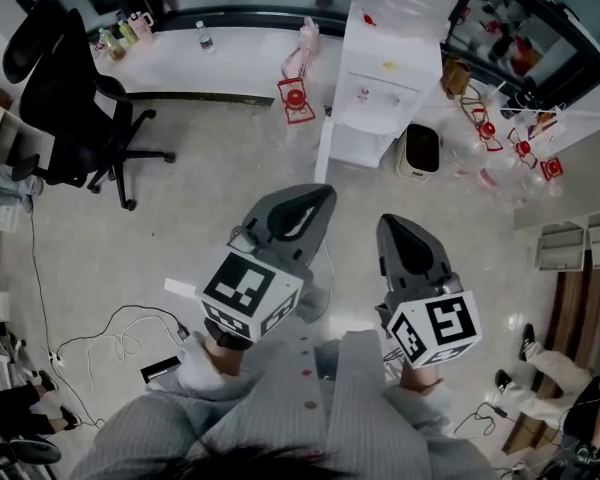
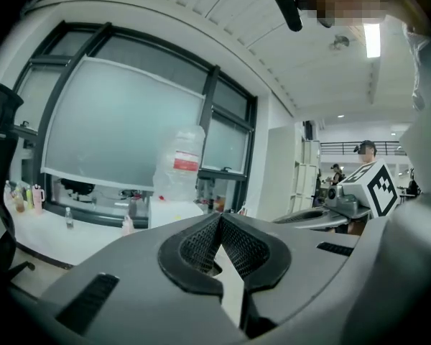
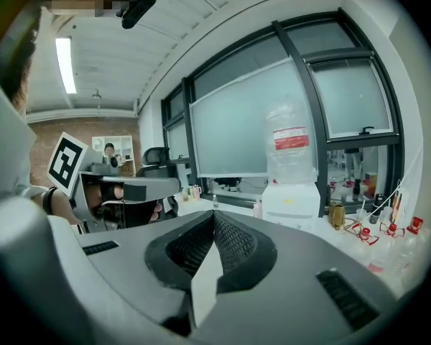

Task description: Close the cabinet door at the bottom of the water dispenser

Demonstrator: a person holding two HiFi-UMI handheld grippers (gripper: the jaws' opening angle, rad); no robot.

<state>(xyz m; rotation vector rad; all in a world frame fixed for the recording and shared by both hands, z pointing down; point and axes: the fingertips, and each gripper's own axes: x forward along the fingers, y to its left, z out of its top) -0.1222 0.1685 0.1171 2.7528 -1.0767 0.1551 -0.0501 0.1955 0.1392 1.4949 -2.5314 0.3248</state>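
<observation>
Both grippers are sitting clenched with nothing between the jaws: the left gripper (image 1: 323, 192) and right gripper (image 1: 389, 220) are pointing side by side toward the water dispenser (image 1: 380, 83), well apart from it across the floor (image 1: 180, 228). Its bottom cabinet door (image 1: 325, 153) is hanging open off the picture-left edge of the dispenser's front. The door's long axis is running upright and its face is showing edge-on, sticking out toward the person.
</observation>
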